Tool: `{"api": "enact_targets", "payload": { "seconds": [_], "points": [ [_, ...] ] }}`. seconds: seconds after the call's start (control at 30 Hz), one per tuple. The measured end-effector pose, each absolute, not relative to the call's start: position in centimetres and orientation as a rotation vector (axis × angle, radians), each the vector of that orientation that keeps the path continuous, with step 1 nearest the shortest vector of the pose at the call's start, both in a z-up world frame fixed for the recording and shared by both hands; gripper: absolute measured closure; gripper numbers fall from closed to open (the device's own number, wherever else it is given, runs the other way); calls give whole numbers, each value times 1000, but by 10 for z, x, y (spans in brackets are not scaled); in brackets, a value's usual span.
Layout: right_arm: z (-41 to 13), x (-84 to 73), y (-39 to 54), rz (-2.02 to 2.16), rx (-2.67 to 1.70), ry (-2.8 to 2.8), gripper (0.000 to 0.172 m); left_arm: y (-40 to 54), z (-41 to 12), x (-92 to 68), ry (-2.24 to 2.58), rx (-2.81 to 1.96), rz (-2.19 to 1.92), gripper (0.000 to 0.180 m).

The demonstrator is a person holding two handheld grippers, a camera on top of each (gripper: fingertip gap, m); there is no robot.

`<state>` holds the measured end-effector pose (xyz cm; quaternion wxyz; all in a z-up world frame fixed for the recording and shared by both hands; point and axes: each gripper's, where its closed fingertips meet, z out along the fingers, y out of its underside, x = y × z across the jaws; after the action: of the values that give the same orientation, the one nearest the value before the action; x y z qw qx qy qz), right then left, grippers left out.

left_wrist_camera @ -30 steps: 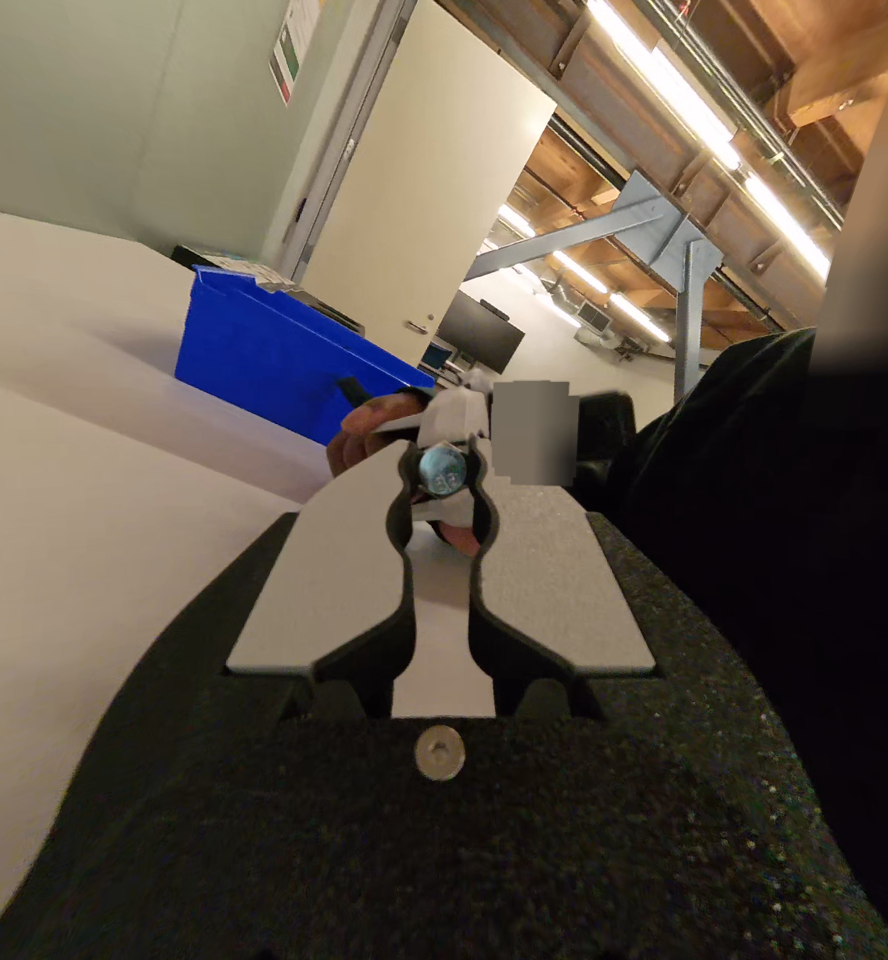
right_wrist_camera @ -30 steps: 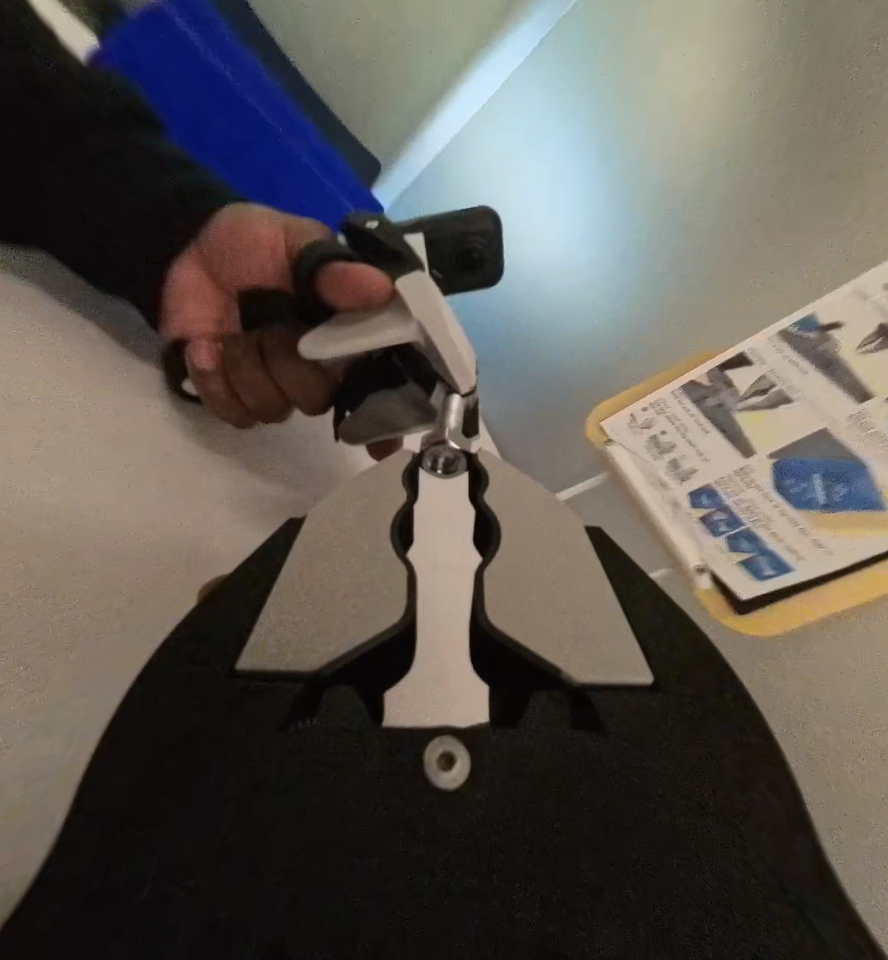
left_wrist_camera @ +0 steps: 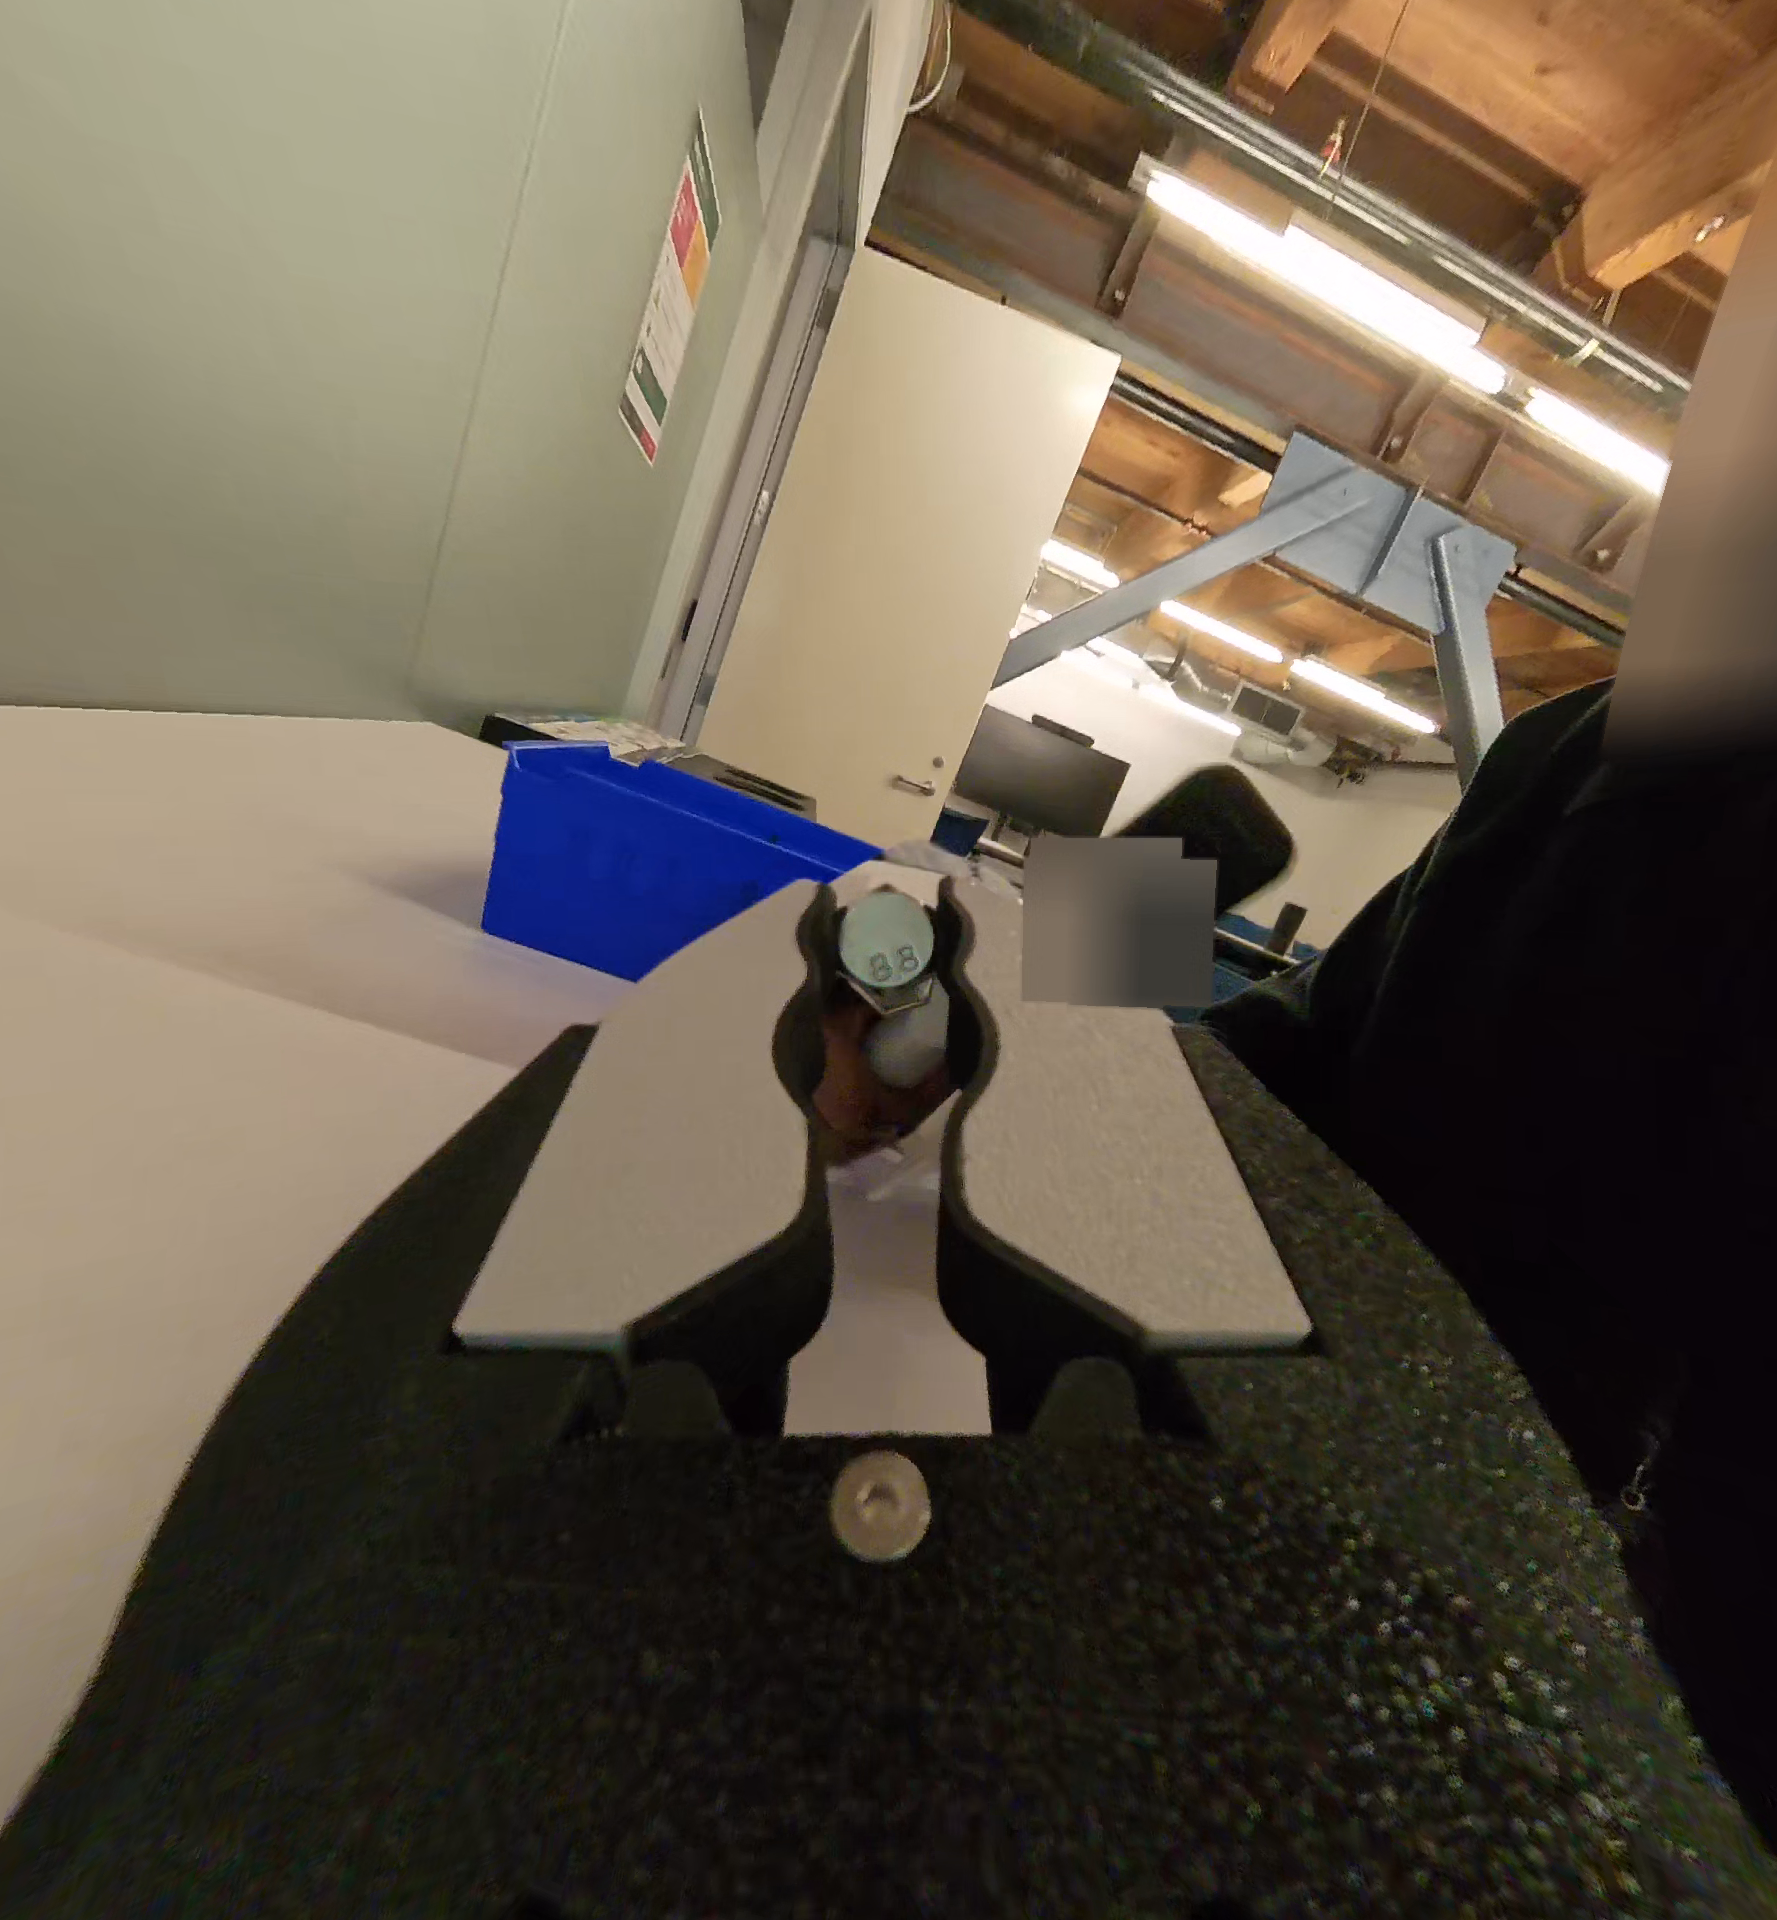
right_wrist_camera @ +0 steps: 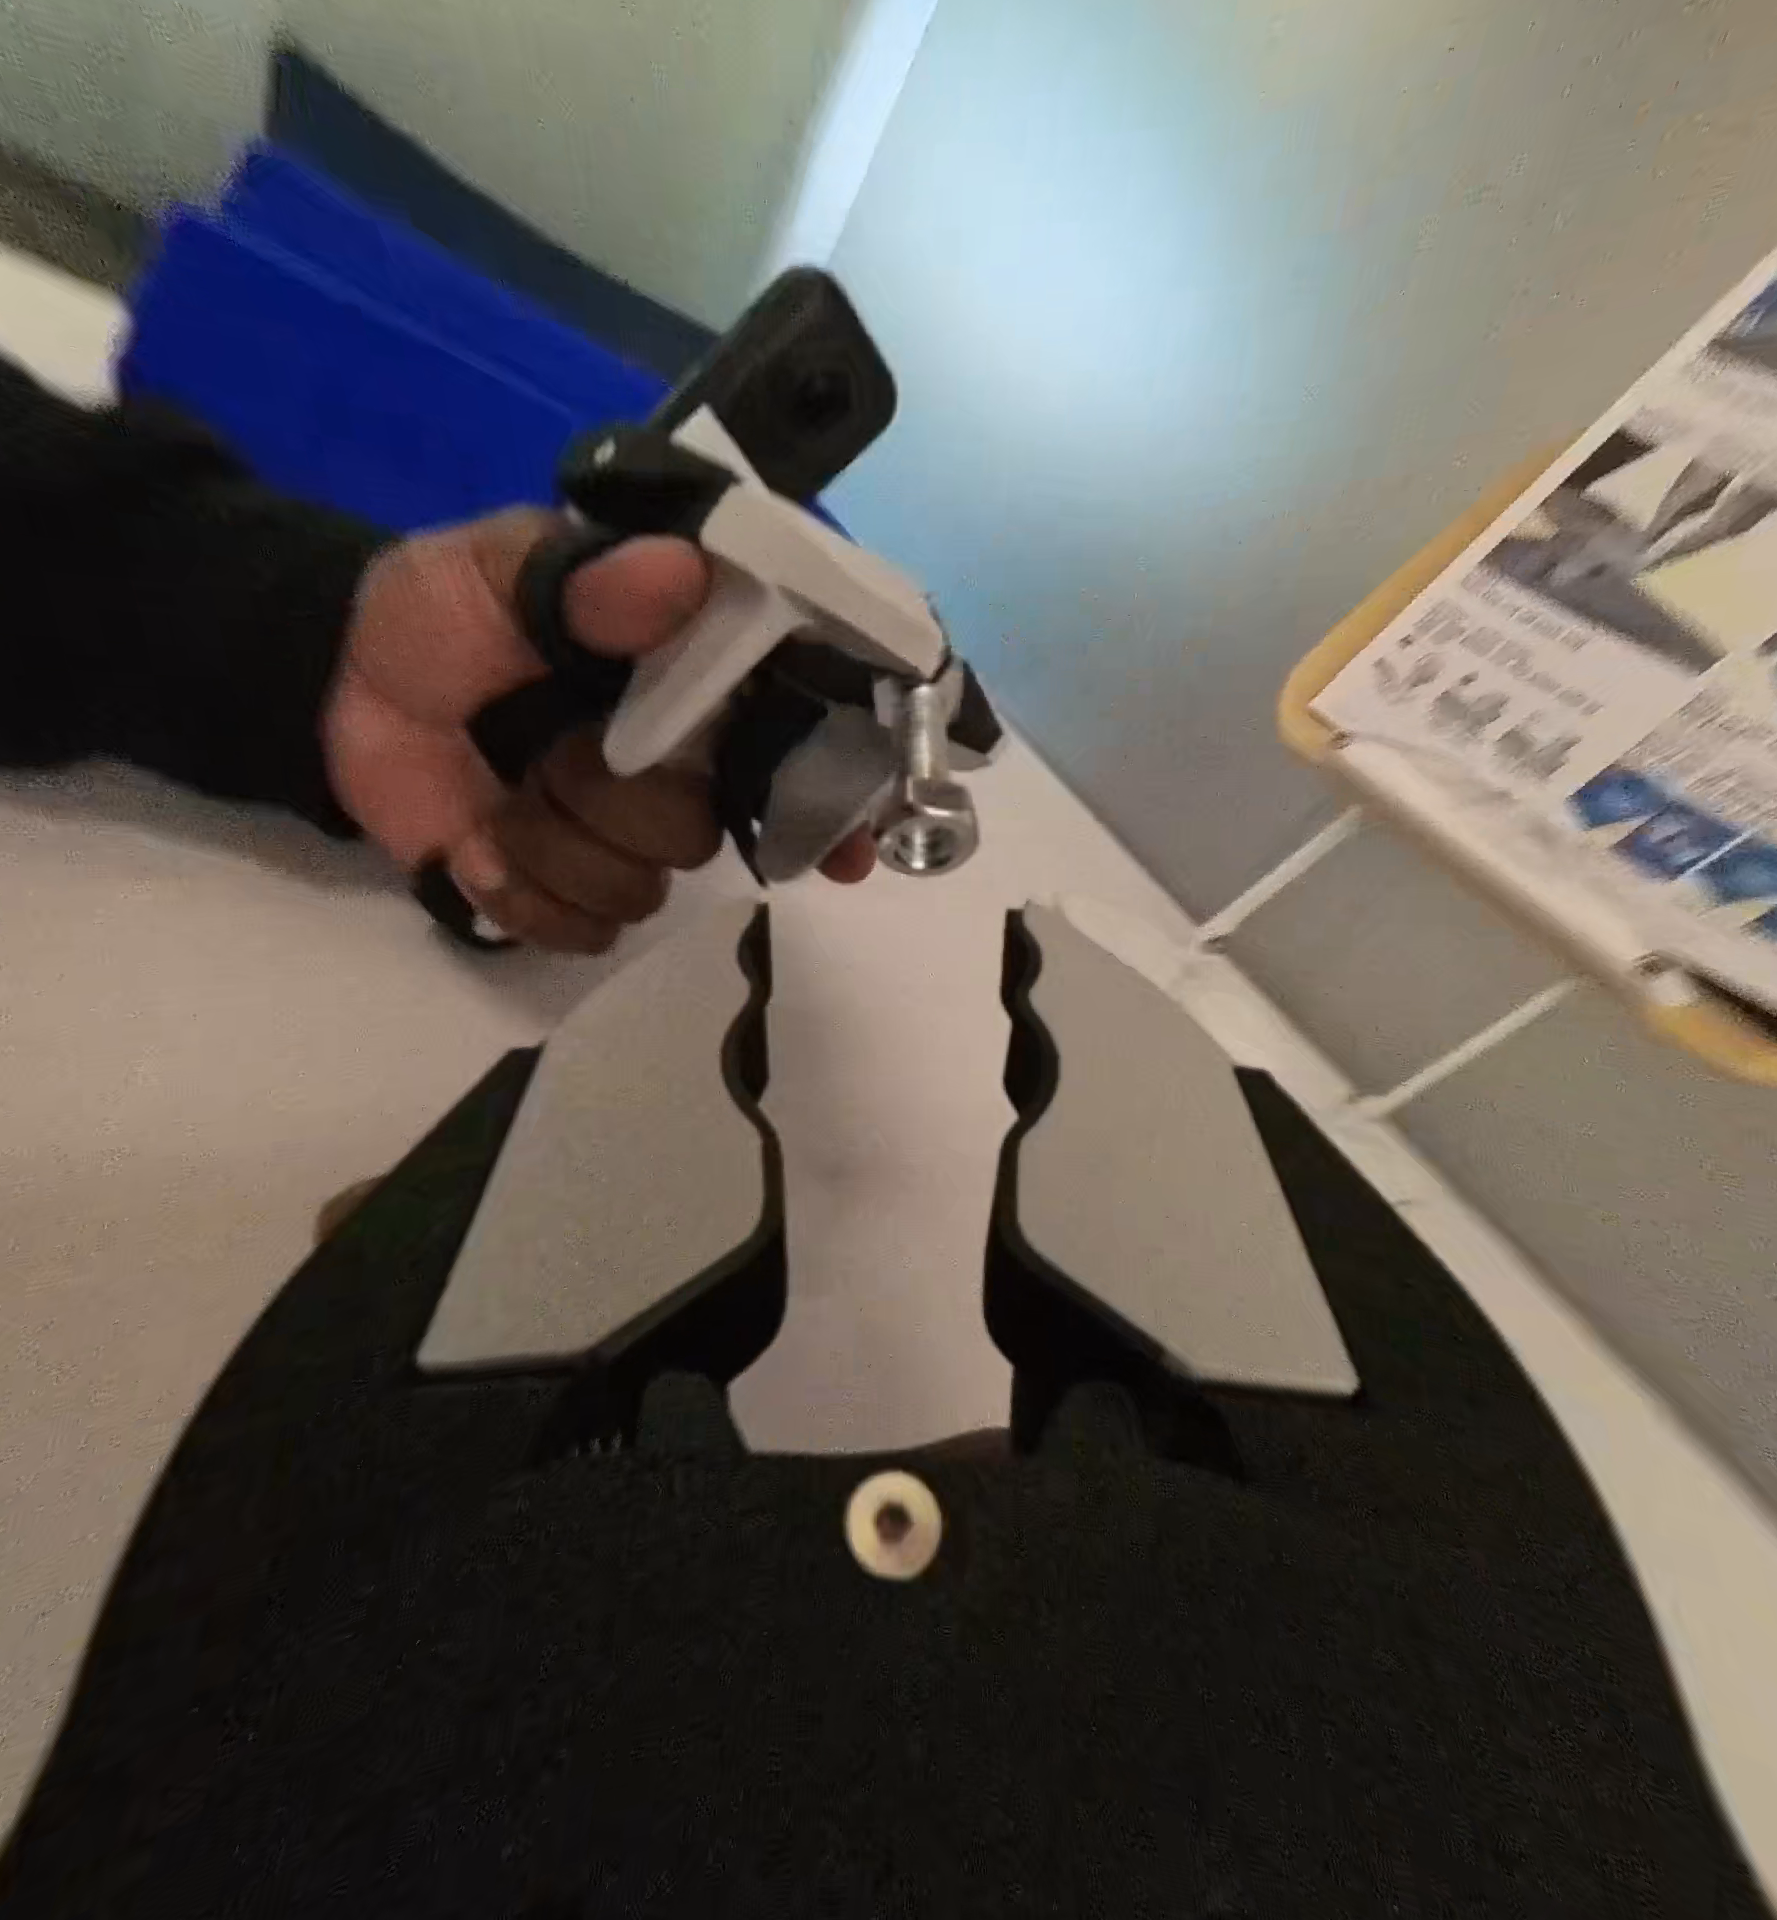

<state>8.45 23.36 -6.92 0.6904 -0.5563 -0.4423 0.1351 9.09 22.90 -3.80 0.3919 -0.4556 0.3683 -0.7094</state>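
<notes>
Bolt (left_wrist_camera: pixel 886 951) gripped in left tool (left_wrist_camera: pixel 884 935), head toward camera; right tool (right_wrist_camera: pixel 884 925) open.

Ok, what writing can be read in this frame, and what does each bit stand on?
I do not copy out writing; these things bear it:
Bolt head in the left gripper: stamped marks, clear.
Wall poster: coloured bands with print, too small to read.
Printed sheet on the yellow-edged board: text and pictures, blurred.
</notes>
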Motion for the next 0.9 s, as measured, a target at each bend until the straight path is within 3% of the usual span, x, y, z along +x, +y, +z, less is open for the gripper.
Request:
{"api": "enact_targets", "payload": {
  "seconds": [0.17,0.33,0.37,0.47,0.8,0.9],
  "points": [
    [-55,79,226,1080,-1398,-702,131,227,-35,89,959,-1098,-1731,163],
    [-55,82,229,1295,-1435,-592,145,220,-36,92,1012,-1065,-1698,163],
    [-55,81,227,1273,-1425,-614,153,219,-38,93,1019,-1076,-1690,163],
    [-57,83,229,1057,-1399,-715,153,219,-40,93,1028,-1111,-1711,163],
    [-75,90,226,-147,-954,-1271,153,209,-70,94,1240,-1347,-1746,163],
    [-71,91,226,-209,-920,-1253,145,209,-68,94,1249,-1317,-1719,163]
  ]
}}
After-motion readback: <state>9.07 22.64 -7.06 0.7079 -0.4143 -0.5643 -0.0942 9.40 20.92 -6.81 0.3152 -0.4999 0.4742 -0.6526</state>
